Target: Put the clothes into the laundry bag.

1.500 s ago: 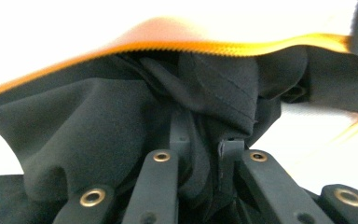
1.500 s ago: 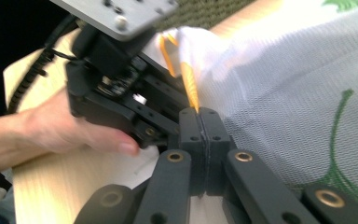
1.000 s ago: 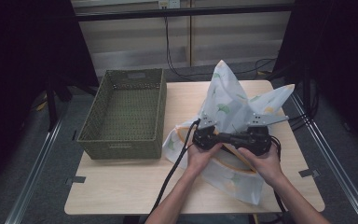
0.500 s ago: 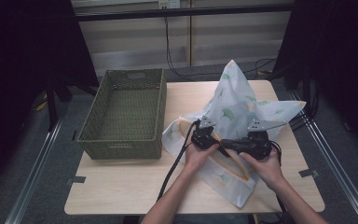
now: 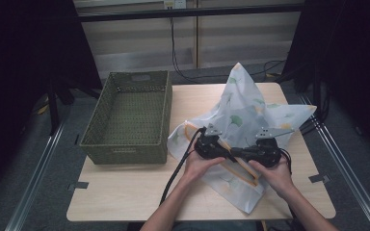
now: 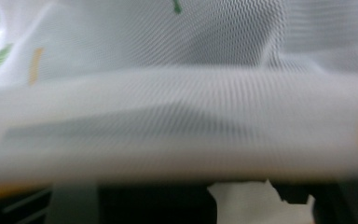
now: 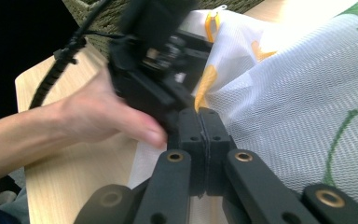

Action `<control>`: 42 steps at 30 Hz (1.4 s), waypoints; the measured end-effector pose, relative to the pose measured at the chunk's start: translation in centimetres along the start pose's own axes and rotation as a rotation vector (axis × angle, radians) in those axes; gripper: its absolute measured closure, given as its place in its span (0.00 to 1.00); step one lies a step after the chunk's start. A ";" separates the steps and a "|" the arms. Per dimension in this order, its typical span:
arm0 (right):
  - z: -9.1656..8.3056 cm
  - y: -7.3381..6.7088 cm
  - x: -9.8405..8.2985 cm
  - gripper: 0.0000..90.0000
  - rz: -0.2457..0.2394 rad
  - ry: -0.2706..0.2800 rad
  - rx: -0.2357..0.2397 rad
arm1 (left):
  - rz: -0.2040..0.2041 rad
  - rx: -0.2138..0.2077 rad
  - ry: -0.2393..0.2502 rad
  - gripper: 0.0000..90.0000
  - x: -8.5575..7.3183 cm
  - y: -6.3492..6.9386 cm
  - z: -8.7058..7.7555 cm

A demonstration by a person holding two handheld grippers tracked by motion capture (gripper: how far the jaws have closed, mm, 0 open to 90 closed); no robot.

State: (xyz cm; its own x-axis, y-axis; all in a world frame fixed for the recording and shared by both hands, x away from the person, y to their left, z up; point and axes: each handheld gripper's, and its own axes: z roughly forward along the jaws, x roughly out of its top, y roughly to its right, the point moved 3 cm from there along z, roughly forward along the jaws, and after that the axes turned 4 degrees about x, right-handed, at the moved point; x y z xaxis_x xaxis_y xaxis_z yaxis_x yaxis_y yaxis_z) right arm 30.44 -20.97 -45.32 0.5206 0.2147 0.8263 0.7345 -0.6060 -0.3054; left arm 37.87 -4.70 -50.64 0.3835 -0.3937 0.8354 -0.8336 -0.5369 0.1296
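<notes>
A white mesh bag (image 5: 243, 108) with green leaf print and orange trim lies crumpled on the table, one corner standing up at the back. Both grippers lie over its front part, pointing at each other. My left gripper (image 5: 227, 153) has just been opening its jaws; its view is blurred, with a fold of the bag (image 6: 168, 70) stretched right across in front of the camera. My right gripper (image 7: 199, 128) (image 5: 244, 155) has its jaws pressed together on the bag's fabric by the orange edge (image 7: 204, 84). A hand (image 7: 98, 121) holds the left gripper just beyond it.
A green woven basket (image 5: 125, 153) stands empty on the left half of the light wooden table (image 5: 135, 192). Black cables trail from the grippers toward the table's front edge. Dark floor and metal rails flank the table.
The bag's raised corner has sunk and the cloth has settled flatter on the table. Both hands have come down a little with it. The left gripper's jaws have spread apart.
</notes>
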 end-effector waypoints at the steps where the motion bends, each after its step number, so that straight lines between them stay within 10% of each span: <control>1: 0.0 0.0 0.0 1.00 0.003 0.001 0.001 | -0.001 0.002 -0.004 0.36 -0.1 -0.1 -0.3; 14: -0.1 0.3 0.5 1.00 0.005 0.022 -0.011 | 0.077 -0.004 -0.049 0.47 -3.5 -0.4 -6.3; 22: 0.1 0.2 0.8 1.00 -0.006 0.024 -0.013 | 0.119 -0.026 -0.163 0.50 -6.3 -0.7 -6.3; 29: 0.6 0.1 1.0 1.00 -0.006 0.018 -0.008 | 0.132 -0.054 -0.155 0.85 -6.3 0.0 -6.0; 42: 1.2 0.6 -0.4 1.00 -0.014 -0.049 -0.018 | 0.194 -0.099 -0.153 0.96 -6.4 4.1 -5.4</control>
State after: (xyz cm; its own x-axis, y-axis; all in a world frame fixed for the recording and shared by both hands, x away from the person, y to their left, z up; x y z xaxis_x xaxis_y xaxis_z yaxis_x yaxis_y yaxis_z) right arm 31.22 -20.51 -46.39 0.5314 0.2598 0.8063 0.7340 -0.6164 -0.2851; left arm 29.86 -0.36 -52.63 0.2616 -0.5947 0.7602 -0.9294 -0.3676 0.0323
